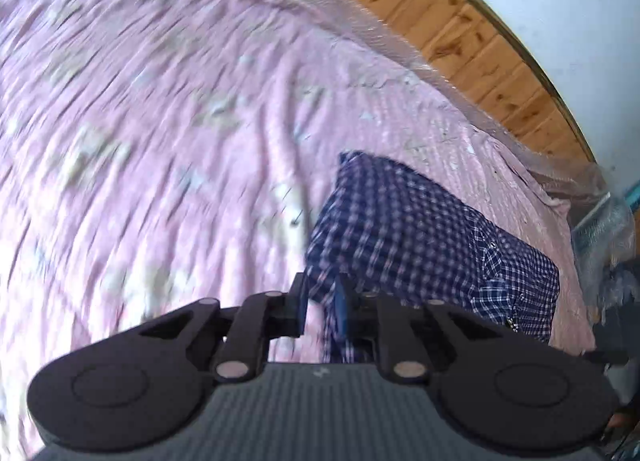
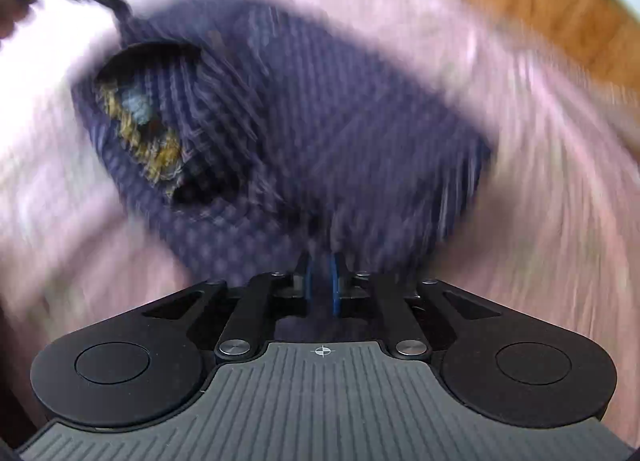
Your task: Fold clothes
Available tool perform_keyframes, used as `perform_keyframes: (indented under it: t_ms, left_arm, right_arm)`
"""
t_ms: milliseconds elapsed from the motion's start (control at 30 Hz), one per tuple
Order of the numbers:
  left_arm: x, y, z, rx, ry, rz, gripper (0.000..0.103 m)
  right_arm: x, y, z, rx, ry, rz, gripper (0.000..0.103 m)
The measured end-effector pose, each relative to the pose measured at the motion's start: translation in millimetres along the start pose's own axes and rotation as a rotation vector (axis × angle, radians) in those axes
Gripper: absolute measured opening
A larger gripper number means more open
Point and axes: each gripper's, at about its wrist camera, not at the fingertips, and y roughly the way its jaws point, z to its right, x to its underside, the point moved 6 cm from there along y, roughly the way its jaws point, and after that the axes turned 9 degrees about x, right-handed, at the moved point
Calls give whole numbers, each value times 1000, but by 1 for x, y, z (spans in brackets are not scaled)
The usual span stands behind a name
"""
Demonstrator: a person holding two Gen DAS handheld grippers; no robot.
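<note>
Navy checked shirt [image 1: 420, 237] spread on a pink bedsheet [image 1: 160, 121], ahead of and to the right of the left hand-held gripper [image 1: 322, 301]. Edge of the shirt pinched between that gripper's nearly closed blue-padded jaws — cloth bunched right at the tips. In the right wrist view, everything heavily blurred; same shirt [image 2: 320, 133] directly ahead of the right hand-held gripper [image 2: 322, 285], collar opening with a yellowish label up and to the left. Jaws there drawn close together, dark checked fabric caught between the blue pads. Wooden headboard [image 1: 460, 29] beyond the sheet, far ahead — white wall [image 1: 560, 1] behind it.
</note>
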Motion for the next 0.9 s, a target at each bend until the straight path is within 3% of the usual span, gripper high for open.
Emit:
perform_keyframes:
  t_ms: [100,133,267,333,433,600,633,667,700,733,900]
  left_arm:
    - [15,-10,4,68,-90,34,22]
    - [16,-9,11,104,-105,42,29]
    - [13,11,36,189,-163,72,57]
    - [15,28,40,183,-199,60,59]
    - [18,49,32,111,-248,56,59]
    - [5,65,16,47,-326,115,55]
    - [1,69,18,31,-315,115,49]
    - [-2,71,22,18,-289,113,29]
    - [-5,71,28,9,-257,107,13]
    - [-7,69,35,6,-218,96,6]
    - [-3,33,65,91,-144,77,5]
  right_arm:
    - [0,-25,8,-79,222,9,13]
    - [-3,-32,14,-123,331,23,24]
    - [-13,-24,31,-358,834,39,38]
    - [-10,-3,30,-453,1076,6,44]
    - [5,24,27,-461,1292,-29,45]
    - [7,42,30,-440,1449,29,43]
    - [5,45,32,-438,1460,37,25]
    - [3,45,33,-422,1451,44,3]
    - [0,46,34,-404,1442,49,0]
    - [-2,42,35,-380,1430,51,0]
    - [6,-7,55,-329,1374,144,0]
